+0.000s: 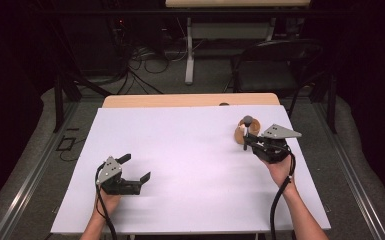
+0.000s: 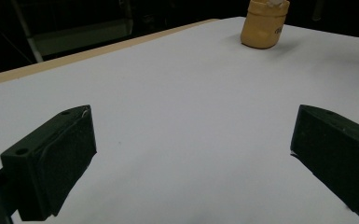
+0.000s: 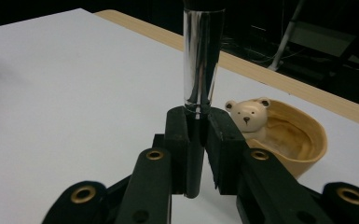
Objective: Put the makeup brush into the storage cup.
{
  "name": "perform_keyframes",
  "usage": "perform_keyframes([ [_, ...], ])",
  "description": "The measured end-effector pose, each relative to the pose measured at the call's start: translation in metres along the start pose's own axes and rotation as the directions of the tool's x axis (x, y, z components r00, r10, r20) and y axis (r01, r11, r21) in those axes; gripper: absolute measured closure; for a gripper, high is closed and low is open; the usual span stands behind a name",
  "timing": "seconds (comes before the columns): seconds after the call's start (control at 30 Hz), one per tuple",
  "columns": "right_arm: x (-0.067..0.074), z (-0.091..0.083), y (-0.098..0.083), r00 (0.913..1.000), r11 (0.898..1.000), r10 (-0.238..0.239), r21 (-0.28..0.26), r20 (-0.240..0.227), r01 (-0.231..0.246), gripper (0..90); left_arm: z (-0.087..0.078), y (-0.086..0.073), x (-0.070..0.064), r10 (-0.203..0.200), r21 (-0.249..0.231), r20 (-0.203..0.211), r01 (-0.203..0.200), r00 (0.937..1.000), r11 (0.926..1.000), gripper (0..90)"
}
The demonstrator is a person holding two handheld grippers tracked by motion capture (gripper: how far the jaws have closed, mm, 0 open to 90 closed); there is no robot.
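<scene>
My right gripper [image 3: 198, 126] is shut on the black handle of a brush [image 3: 201, 56] with a shiny silver ferrule, which stands upright between the jaws. In the high view this gripper [image 1: 245, 140] sits at the table's right, and the brush's dark head [image 1: 248, 120] rises just above a tan ceramic holder [image 1: 240, 132]. The holder [image 3: 293, 137] is bowl-shaped with a small bear face [image 3: 247, 114] on its rim, and it lies right behind the jaws. My left gripper [image 1: 132, 169] rests at the front left, open and holding nothing. From the left gripper [image 2: 191, 140] the holder [image 2: 264, 23] stands far off.
A white sheet [image 1: 190, 150] covers the wooden table [image 1: 180, 100]. A black chair [image 1: 275, 65] and a table leg with loose cables [image 1: 150, 62] stand on the floor beyond the far edge.
</scene>
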State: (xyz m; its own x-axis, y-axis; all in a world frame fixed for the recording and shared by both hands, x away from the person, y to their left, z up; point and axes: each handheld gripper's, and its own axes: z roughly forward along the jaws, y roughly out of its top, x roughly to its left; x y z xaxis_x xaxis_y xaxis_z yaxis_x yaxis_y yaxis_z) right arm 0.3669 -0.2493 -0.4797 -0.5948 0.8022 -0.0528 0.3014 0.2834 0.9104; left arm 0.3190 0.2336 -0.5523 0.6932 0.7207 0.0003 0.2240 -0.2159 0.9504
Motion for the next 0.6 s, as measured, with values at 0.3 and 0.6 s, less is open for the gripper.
perform_keyframes([
  [0.3, -0.009, -0.006, -0.001, 0.9995, 1.0, 0.021, -0.001, 0.022, -0.021, 79.0, 0.0, -0.001, 0.002, -0.001, 0.006, 0.002, 0.001, 1.0, 1.0, 0.2],
  [0.6, -0.017, -0.01, -0.002, 0.9985, 0.999, 0.032, 0.004, 0.044, -0.032, 79.0, -0.001, -0.001, 0.003, -0.003, 0.004, 0.001, 0.003, 1.0, 1.0, 0.2],
])
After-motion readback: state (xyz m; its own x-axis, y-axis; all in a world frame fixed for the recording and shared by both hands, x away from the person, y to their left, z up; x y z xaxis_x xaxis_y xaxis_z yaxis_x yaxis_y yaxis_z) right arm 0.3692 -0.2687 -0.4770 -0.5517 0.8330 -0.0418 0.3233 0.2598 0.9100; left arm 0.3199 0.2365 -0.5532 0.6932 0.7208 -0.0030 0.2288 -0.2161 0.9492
